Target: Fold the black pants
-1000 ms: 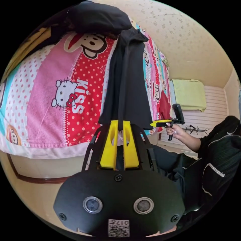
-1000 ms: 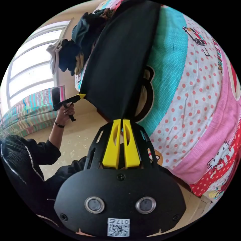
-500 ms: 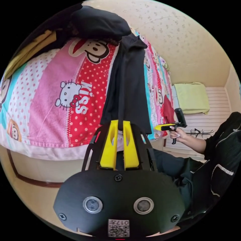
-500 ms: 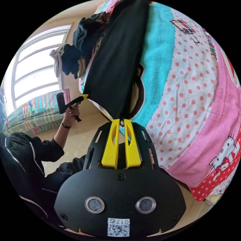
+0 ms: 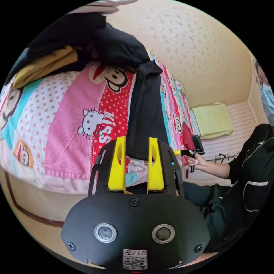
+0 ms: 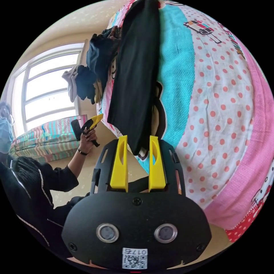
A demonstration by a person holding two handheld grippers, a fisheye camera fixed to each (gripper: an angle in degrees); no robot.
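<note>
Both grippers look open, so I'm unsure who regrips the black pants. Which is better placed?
Probably either: the left gripper and right gripper each have open fingers straddling the black pants hem on the bedspread.

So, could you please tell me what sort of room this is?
Most likely a bedroom. A bed with a cartoon-print cover takes up much of both views, a pile of clothes sits on it beside the black pants, and a window lights a second striped bed.
</note>
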